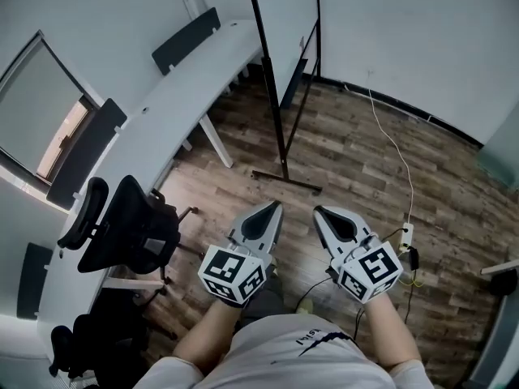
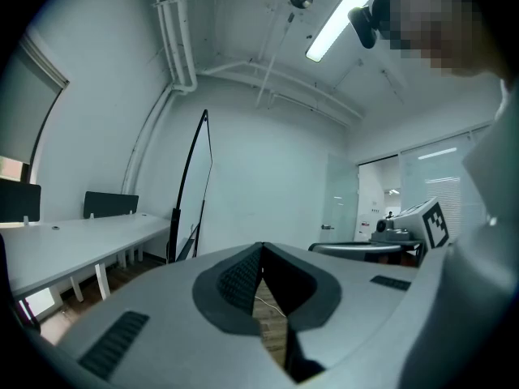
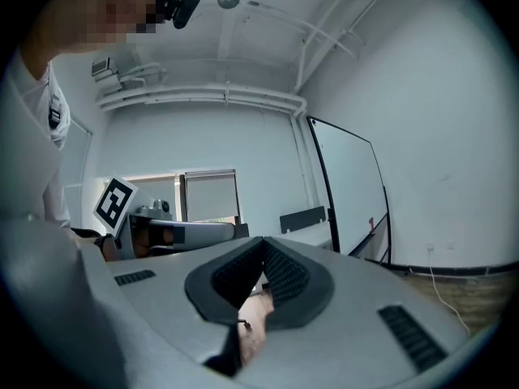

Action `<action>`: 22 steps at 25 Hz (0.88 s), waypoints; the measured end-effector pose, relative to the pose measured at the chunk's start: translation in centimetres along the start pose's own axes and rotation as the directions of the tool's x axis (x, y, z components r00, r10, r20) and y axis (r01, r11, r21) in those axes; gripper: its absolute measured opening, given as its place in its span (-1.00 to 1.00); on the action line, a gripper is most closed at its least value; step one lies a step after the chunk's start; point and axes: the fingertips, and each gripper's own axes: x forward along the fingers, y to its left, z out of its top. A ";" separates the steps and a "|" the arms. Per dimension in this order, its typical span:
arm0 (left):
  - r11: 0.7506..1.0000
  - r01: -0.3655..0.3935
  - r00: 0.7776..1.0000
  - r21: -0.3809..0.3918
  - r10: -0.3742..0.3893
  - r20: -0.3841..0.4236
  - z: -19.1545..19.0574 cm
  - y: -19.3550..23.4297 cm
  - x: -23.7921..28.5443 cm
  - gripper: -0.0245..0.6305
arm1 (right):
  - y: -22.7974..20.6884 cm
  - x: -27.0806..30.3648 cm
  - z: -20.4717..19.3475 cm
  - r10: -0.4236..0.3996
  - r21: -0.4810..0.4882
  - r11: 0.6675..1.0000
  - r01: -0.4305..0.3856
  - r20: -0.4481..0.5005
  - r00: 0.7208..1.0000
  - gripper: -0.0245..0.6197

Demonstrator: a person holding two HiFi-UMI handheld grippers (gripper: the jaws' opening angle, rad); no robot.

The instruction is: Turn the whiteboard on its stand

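Hovering side by side above the near edge of the wooden floor [image 1: 365, 168], the left gripper [image 1: 274, 207] and the right gripper [image 1: 319, 211] point forward, close to the person's body. Left claw: jaws closed tip to tip, nothing between them. Right claw: likewise closed and empty. The whiteboard [image 1: 284, 14] stands upright on its black stand [image 1: 285, 181] toward the far edge of the floor, seen almost edge-on, well apart from both grippers. It is just beside the end of the long white desk [image 1: 186, 87]. A black office chair [image 1: 130, 225] sits at the left edge. A white cable [image 1: 389, 136] trails along the right side.
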 end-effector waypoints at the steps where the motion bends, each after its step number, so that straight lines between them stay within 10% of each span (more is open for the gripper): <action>1: 1.000 0.004 1.000 0.004 -0.004 0.006 0.3 0.5 0.5 -0.89 | -0.2 0.7 0.1 0.001 -0.008 1.000 -0.001 -0.001 1.000 -0.89; 22: 0.990 0.127 0.991 0.060 -0.130 0.042 4.4 21.7 13.6 -0.89 | -8.2 25.5 0.5 -0.097 -0.050 0.994 0.096 -0.017 0.995 -0.87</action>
